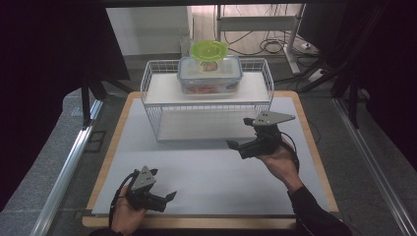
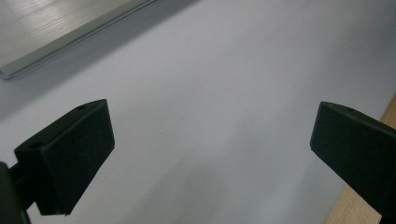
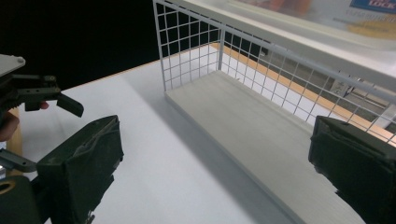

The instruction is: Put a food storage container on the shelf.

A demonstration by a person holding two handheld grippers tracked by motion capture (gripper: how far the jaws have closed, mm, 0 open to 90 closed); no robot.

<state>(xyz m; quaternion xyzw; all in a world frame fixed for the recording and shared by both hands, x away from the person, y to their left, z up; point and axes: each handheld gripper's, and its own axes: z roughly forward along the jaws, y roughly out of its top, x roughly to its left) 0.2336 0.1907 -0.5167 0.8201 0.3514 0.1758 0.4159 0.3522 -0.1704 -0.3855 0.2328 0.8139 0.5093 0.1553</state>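
container point(image 1: 210, 73), clear plastic with a blue-rimmed lid, sits on the top shelf of a white wire rack point(image 1: 152, 86) at the far middle of the table point(image 1: 206, 167). a green round lid or bowl point(image 1: 209, 49) rests on top of it. high view: left gripper point(image 1: 163, 189) is held in the left hand point(image 1: 127, 215) at the near left corner of the table, jaws spread wide, nothing between them, well apart from the rack. right gripper point(image 1: 239, 136) is held in the right hand point(image 1: 278, 161) just in front of the rack's right end, jaws apart and empty, pointing left.

left gripper view: two black jaws stand wide apart over bare grey table surface point(image 2: 215, 93); nothing gripped. a wooden edge point(image 2: 369, 196) shows by the right jaw, a metal rail point(image 2: 60, 32) at upper left.

right gripper view: jaws wide apart, nothing held. between them the rack's lower shelf point(image 3: 252, 126) runs away, with the wire mesh end wall point(image 3: 187, 46) behind. bottom of the container point(image 3: 327, 11) shows above on the upper shelf, contents blurred. left gripper point(image 3: 46, 95) appears far left, near the table edge.
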